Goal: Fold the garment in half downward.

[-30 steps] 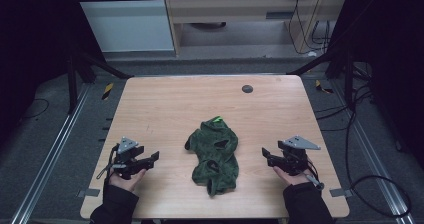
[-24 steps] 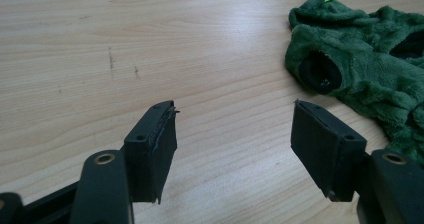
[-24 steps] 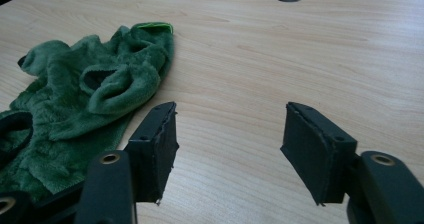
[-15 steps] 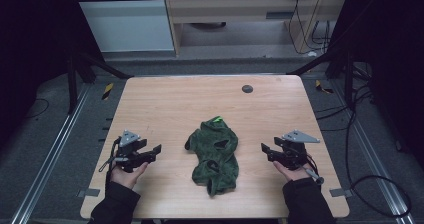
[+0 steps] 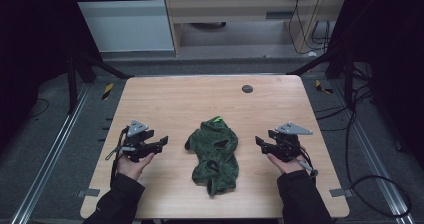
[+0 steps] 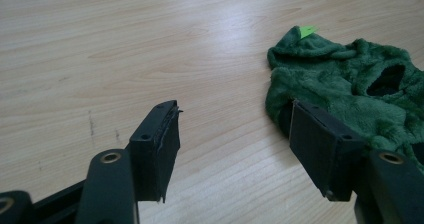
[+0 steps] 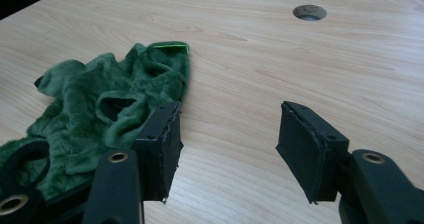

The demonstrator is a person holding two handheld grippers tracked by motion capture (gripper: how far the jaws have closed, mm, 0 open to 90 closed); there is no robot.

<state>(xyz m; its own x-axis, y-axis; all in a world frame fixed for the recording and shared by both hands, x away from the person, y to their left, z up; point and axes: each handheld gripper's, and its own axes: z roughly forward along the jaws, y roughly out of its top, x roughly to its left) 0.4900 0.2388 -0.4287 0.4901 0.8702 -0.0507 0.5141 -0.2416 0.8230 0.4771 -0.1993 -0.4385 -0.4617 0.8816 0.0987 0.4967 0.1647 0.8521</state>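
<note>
Both hands rest low at the table's near side. The left gripper (image 5: pixel 161 143) and right gripper (image 5: pixel 259 142) hold their jaws apart, empty, pointing inward. Between them lies a crumpled green fleece garment (image 5: pixel 215 154): likely light, limp, not slippery; best pinched at its nearest edges.

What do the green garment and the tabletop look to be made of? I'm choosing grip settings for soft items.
The green garment looks like plush fleece or velour: short fuzzy pile, matte, slumped in soft folds, with a bright green tag at one edge. The tabletop looks like light wood or wood-look laminate: straight grain lines and a smooth, faintly glossy face. The pictures can't settle solid wood or laminate.
</note>
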